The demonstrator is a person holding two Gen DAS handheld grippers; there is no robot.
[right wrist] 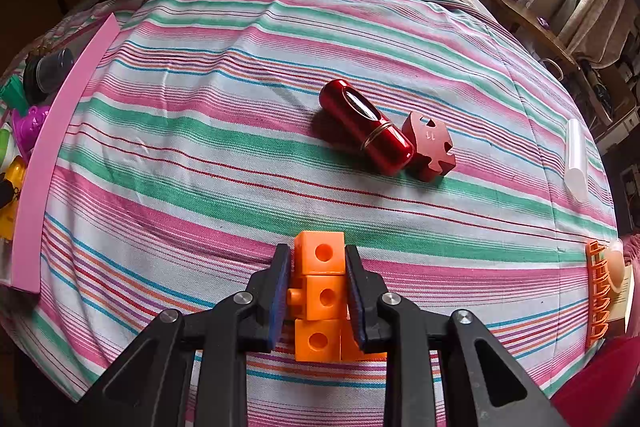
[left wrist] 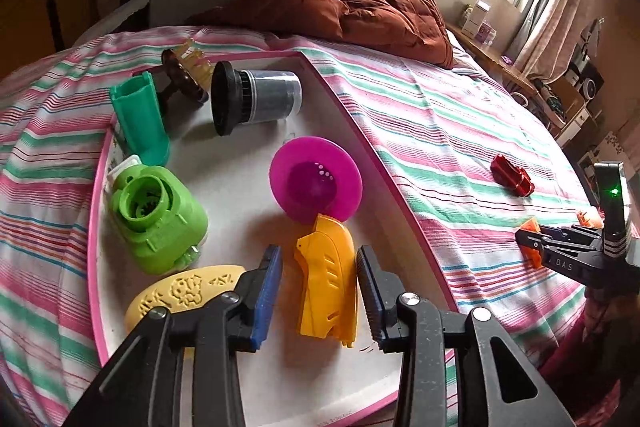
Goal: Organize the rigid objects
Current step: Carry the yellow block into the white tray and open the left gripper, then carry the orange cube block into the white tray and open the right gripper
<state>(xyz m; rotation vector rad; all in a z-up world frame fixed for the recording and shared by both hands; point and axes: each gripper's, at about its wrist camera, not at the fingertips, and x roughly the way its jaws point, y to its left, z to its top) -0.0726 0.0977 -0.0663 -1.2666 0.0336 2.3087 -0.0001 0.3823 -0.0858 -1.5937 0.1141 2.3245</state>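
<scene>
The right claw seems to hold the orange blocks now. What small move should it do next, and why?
Probably lift the right claw a little, straight up. Its fingers are closed on the orange linked cubes, which appear to be still low over the striped bedsheet. The pink-rimmed tray with the other objects lies to the left, so raising first should clear the cloth before carrying there.

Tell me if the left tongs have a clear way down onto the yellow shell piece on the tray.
Probably yes. The left tongs stand open with the yellow shell piece lying between the fingers, and nothing covers it; the pink strainer sits just beyond it.
</scene>
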